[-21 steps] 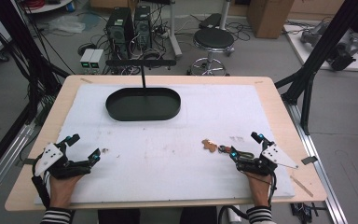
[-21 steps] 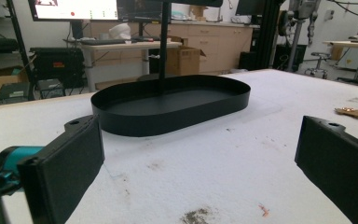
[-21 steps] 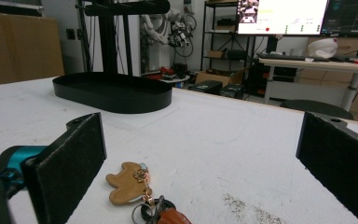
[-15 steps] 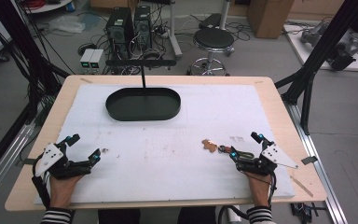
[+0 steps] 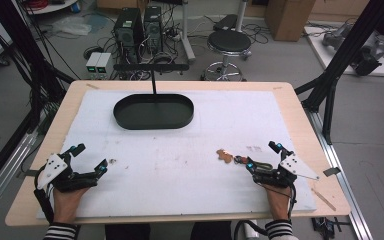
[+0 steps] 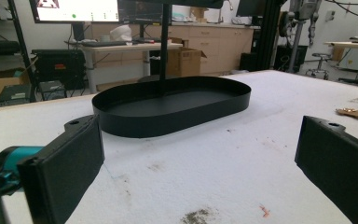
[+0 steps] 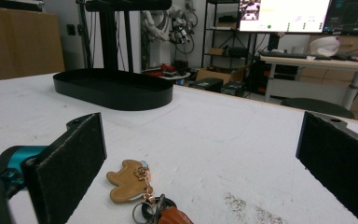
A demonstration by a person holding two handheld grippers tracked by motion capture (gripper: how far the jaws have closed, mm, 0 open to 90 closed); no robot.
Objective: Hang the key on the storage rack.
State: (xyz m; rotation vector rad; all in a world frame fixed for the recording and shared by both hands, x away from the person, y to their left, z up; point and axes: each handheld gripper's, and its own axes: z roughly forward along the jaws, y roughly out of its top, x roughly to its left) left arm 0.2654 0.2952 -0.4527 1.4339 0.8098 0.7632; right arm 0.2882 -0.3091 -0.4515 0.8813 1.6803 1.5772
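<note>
Both my tongs are wide open and hold nothing. My right tongs [image 5: 263,155] have the keychain [image 7: 133,181] lying at seven o'clock between them; my left tongs [image 5: 87,157] rest well apart.

No visible change: both grippers, keychain [image 5: 229,157] and tray [image 5: 153,111] in place as before.

The left gripper [image 5: 86,159] rests low at seven o'clock, jaws spread wide, aimed toward one o'clock. The right gripper [image 5: 262,156] sits at five o'clock, jaws equally wide, aimed toward eleven.
</note>
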